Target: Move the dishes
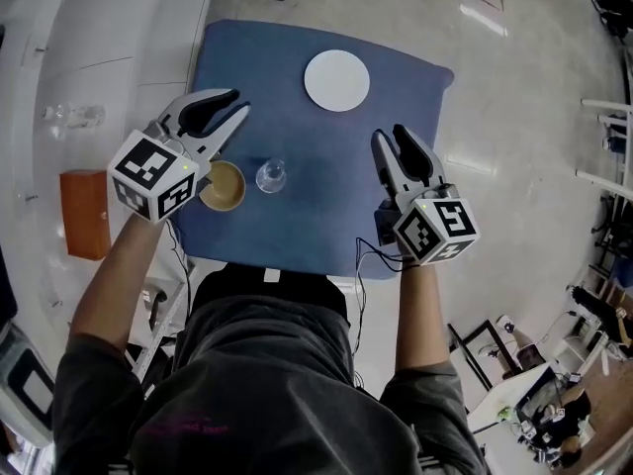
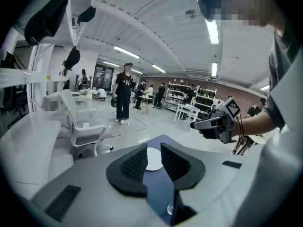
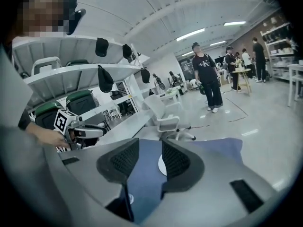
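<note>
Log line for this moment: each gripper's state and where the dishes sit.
left gripper: open, empty, near bowl | right gripper: open, empty | plate, glass: on blue table

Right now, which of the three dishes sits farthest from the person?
The white plate, alone at the far side; the brown bowl and clear glass stand together nearer the person.

- A square counter draped in a dark blue cloth [image 1: 326,171] stands on a glossy pale floor [image 1: 534,117].
- A rust-orange rectangular box [image 1: 85,214] lies to its left, apart from the cloth.
- A white swivel office chair [image 2: 87,135] stands beyond the counter.
- A person in a black top and dark trousers [image 2: 124,92] stands farther back.
</note>
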